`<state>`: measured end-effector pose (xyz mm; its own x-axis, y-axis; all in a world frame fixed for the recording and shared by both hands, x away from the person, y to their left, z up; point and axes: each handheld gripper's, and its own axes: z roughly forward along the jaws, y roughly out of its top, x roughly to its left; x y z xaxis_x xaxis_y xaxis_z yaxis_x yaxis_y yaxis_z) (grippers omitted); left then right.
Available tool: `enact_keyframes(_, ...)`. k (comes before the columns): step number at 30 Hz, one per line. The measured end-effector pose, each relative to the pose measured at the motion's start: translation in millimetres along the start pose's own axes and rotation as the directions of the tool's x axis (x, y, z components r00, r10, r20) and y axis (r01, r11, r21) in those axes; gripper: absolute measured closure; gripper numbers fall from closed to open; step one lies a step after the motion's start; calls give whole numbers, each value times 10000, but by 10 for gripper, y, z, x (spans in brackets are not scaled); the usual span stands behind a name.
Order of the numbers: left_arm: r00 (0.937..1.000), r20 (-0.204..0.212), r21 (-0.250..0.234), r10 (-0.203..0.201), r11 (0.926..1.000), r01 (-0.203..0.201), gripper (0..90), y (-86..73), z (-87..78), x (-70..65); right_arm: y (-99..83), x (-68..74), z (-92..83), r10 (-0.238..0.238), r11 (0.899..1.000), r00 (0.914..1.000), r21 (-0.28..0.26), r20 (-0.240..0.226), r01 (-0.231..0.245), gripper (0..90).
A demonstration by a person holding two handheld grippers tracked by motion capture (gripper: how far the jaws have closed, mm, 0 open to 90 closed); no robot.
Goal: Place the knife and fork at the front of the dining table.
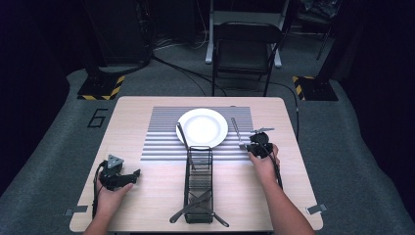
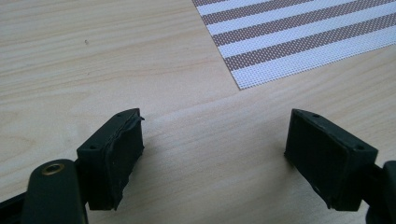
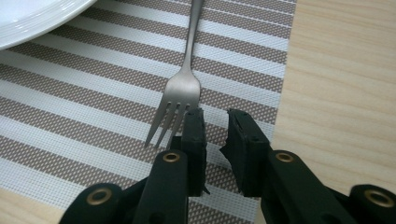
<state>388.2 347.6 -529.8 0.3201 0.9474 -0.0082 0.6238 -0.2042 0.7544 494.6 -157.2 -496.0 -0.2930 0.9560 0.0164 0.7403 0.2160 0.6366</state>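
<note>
Your right tool (image 3: pixel 212 122) sits low over the placemat (image 3: pixel 93 102) with its jaws nearly together, a narrow gap between them and nothing in it. The fork (image 3: pixel 180 93) lies flat just beside the left pad, tines pointing at you and touching or almost touching that pad's tip; I can't tell which. In the high view the right tool (image 1: pixel 259 144) is at the mat's right edge, the fork (image 1: pixel 237 133) running away from it alongside the plate (image 1: pixel 202 127), close to the rim but apart from it.

Your left tool (image 2: pixel 212 154) has its jaws wide apart and empty, over bare counter (image 2: pixel 93 56) near the mat's corner. In the high view it rests at the left front (image 1: pixel 120 175), well away from the fork.

Fork handling, as a judgement: light, stiff steel, brushed finish, so slick against the pads. It lies flat on a woven mat, which leaves little room to get a pad under it. Don't pinch the tines; they taper, and the fork will likely pivot or squirt out. Take it across the neck just behind the tines, or further up the handle, pads on the two long edges. Open up first, since the current gap may be too narrow to straddle it. Expect it to slide on the mat if one pad lands first. Not fragile, but the plate is, so keep any swing clear of the rim.

A wire caddy (image 1: pixel 198 183) with other cutlery stands at the front centre.
</note>
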Motion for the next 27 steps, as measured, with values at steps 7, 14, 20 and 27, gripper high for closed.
enact_keyframes(7, 10000, -4, 0, -3, 10000, 3, 186, 0, 0, 0, 8, 103, -53, -167, 9997, 9997, -170, -164, 164, 766)
enact_keyframes(14, 10000, -8, 7, -3, 10000, 3, 186, 0, -1, -1, -38, 216, -60, -377, 9992, 9986, -171, -375, 371, 765)
enact_keyframes(20, 10000, 6, 22, -31, 10000, 31, 186, -1, -2, -4, -112, 258, -105, -394, 9990, 9983, -240, -427, 384, 758)
enact_keyframes(27, 10000, -24, 30, -65, 10000, 66, 197, -1, -7, -7, -240, 194, -248, -50, 9983, 9954, -580, -959, -6, 720)
